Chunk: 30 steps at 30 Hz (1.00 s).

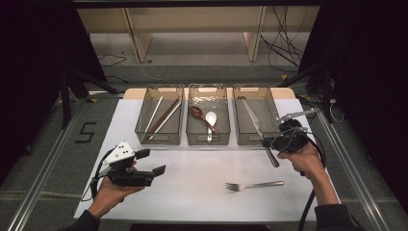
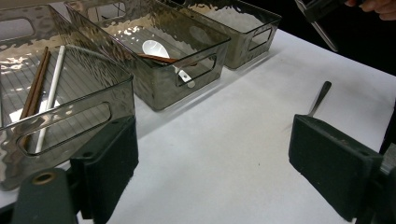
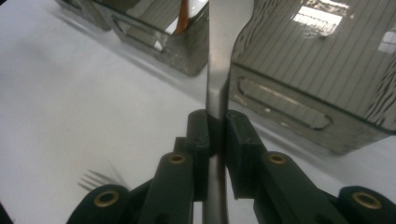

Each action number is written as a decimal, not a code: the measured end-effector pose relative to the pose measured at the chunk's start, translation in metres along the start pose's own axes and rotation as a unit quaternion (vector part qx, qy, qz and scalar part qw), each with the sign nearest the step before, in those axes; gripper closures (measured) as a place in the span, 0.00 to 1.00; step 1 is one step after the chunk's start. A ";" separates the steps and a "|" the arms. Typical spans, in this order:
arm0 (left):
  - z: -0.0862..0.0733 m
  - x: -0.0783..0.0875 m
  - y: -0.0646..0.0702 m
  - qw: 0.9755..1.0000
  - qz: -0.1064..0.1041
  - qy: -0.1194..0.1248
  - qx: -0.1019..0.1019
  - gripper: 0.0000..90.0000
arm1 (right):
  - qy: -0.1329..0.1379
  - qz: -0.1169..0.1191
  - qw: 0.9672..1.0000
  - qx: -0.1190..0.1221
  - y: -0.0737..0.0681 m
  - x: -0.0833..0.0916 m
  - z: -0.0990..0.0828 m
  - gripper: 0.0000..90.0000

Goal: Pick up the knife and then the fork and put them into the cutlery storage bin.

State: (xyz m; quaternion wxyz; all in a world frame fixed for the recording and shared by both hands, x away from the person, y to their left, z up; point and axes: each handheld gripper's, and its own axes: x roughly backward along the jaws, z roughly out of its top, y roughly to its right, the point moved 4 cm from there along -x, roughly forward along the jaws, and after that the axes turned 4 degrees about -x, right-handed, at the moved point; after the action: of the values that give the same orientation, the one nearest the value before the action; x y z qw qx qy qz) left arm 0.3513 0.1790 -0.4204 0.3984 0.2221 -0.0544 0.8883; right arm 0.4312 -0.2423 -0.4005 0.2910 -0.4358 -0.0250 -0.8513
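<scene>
Nearest, black left gripper (image 1: 153, 162) idles, jaws apart; right gripper (image 1: 267, 143) clamps a silver table knife (image 1: 253, 120) over the smoky plastic bin (image 1: 272, 139) at one o'clock; next, probably lowering it inside.

Three bins stand side by side at the far edge of the counter (image 1: 144, 168). In the left bin (image 1: 159, 137) lie chopsticks (image 1: 161, 117). In the middle bin (image 1: 208, 138) lie two spoons (image 1: 206, 120). Over the right bin (image 1: 252, 139) the knife (image 1: 257, 127) is tilted, its handle toward the person, clamped in the right hand-held gripper (image 1: 284, 135). A fork (image 1: 254, 185) lies on the counter before the right bin. The left hand-held gripper (image 1: 150, 162) is before the left bin.
</scene>
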 end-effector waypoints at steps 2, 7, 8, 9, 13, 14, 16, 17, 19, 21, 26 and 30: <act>0.000 0.000 0.000 1.000 0.000 0.001 0.001 0.17 | 0.004 -0.003 1.000 -0.003 0.002 0.000 0.006 0.90; 0.000 0.000 0.000 1.000 -0.001 0.002 0.000 0.17 | 0.008 -0.011 1.000 -0.007 0.007 -0.001 0.019 0.90; 0.000 0.000 0.000 1.000 0.000 0.002 0.001 0.17 | 0.009 -0.013 1.000 -0.008 0.008 -0.001 0.022 0.90; 0.000 0.000 0.000 1.000 -0.001 0.002 0.001 0.17 | 0.011 -0.014 1.000 -0.009 0.008 -0.001 0.024 0.90; 0.000 0.000 0.000 1.000 -0.001 0.002 0.001 0.17 | 0.014 -0.018 1.000 -0.014 0.010 -0.003 0.032 0.90; 0.000 0.000 0.000 1.000 -0.001 0.002 0.001 0.17 | 0.014 -0.018 1.000 -0.014 0.011 -0.003 0.033 0.90; 0.000 0.000 0.000 1.000 0.000 0.002 0.001 0.17 | 0.016 -0.020 1.000 -0.017 0.012 -0.004 0.037 0.90; 0.000 0.000 0.000 1.000 0.000 0.001 0.000 0.17 | 0.016 -0.020 0.999 -0.019 0.012 -0.004 0.039 0.90; 0.000 0.000 0.000 1.000 0.000 0.002 0.000 0.17 | 0.020 -0.021 0.999 -0.021 0.015 -0.005 0.043 0.90; 0.000 0.001 0.000 1.000 -0.001 0.001 -0.001 0.17 | 0.022 -0.024 0.999 -0.026 0.016 -0.007 0.047 0.90; 0.000 0.001 0.000 1.000 -0.001 0.002 -0.001 0.17 | 0.022 -0.024 0.999 -0.027 0.018 -0.010 0.053 0.90; 0.000 0.000 0.000 1.000 -0.001 0.002 0.000 0.17 | 0.024 -0.025 0.999 -0.032 0.020 -0.010 0.061 0.90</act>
State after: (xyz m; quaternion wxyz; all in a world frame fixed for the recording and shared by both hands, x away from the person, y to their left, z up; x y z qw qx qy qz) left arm 0.3513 0.1789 -0.4201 0.3992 0.2199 -0.0537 0.8885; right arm 0.4902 -0.2358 -0.3747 0.2555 -0.4240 -0.0018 -0.8689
